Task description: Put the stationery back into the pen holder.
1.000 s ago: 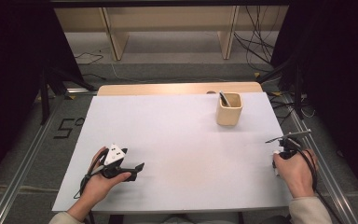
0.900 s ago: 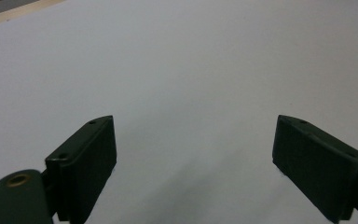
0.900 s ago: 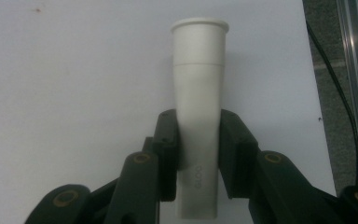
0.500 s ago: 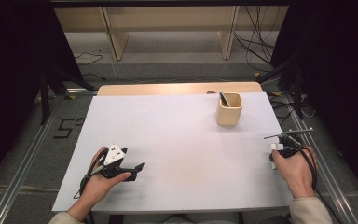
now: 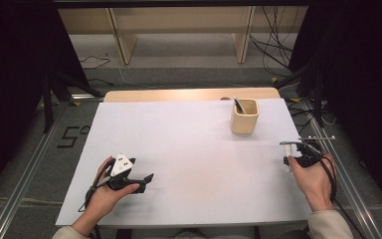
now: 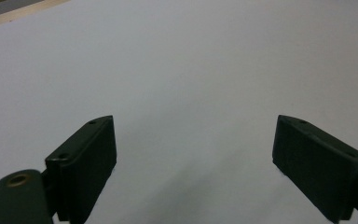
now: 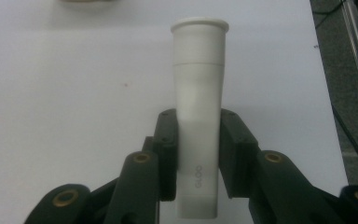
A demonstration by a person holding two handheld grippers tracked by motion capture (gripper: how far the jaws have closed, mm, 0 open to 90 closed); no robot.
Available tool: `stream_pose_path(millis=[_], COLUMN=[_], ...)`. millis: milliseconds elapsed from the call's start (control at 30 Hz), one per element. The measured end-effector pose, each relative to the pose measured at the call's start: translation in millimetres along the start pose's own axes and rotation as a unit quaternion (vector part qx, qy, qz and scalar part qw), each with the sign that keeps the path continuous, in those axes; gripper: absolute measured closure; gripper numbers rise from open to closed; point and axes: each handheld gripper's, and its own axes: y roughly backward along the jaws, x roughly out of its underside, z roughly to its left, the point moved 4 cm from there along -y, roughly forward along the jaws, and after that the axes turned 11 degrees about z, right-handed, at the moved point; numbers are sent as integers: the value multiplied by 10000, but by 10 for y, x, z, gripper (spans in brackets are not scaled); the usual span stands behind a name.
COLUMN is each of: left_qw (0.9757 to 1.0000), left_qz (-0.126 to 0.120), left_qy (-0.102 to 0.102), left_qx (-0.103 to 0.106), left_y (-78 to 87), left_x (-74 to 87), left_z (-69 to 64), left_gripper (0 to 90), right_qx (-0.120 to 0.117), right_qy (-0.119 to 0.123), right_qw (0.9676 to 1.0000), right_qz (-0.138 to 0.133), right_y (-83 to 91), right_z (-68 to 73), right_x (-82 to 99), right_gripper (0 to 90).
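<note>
White tabletop [image 5: 189, 149] carries a beige cup [image 5: 244, 116] toward its far right. Well nearer than the cup, at the right edge, the right gripper [image 7: 198, 154] clamps a white tube [image 7: 198, 107]. Far left of the cup, the left gripper [image 6: 193, 154] rests with jaws spread wide.

Lab setup: floor rails [image 5: 22, 174], loose cables [image 5: 273, 50], taped floor no. [image 5: 72, 137]

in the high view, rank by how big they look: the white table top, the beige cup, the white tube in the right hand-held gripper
1. White table top, by far the largest.
2. Beige cup, standing at the far right of the table.
3. White tube, little of it visible beyond the right hand-held gripper clamped on it, so its full size is unsure here.
</note>
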Motion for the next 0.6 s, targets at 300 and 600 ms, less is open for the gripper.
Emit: stream_pose_path(millis=[300, 600], left_qw=[10000, 10000], left_qz=[5, 7], left_qy=[-5, -4], left_qx=[-6, -7], left_y=[0, 0], left_x=[1, 2], left_z=[0, 0], left_gripper=[134, 134], right_qx=[-294, -564], right_qy=[120, 269], right_qw=[9986, 9956], right_qz=[-416, -701], right_y=[14, 19], right_z=[-2, 54], right_x=[-29, -60], right_gripper=[713, 713])
